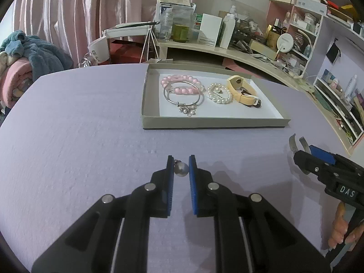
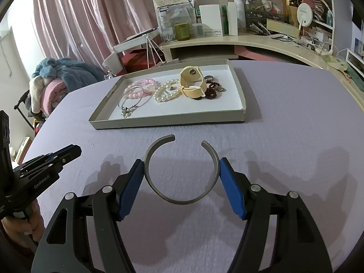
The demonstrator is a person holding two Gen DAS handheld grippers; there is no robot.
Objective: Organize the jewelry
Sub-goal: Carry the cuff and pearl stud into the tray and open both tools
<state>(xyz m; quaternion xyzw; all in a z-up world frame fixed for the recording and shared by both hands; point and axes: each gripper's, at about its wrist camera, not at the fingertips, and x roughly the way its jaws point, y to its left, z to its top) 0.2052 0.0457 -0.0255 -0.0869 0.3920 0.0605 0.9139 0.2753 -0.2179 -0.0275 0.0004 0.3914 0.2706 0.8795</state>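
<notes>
We see a grey open cuff (image 2: 182, 177) and a pearl earring (image 1: 181, 169) above the lilac cloth; bracelets (image 2: 163, 92) lie in the tray (image 2: 168, 119).

A lilac cloth-covered table (image 2: 284, 125) carries everything; directly on it sits a shallow grey tray (image 2: 168, 121) with a white floor, towards the far side; the rest of the lilac surface shows only shadows; the cloth's texture is finely ribbed.
</notes>
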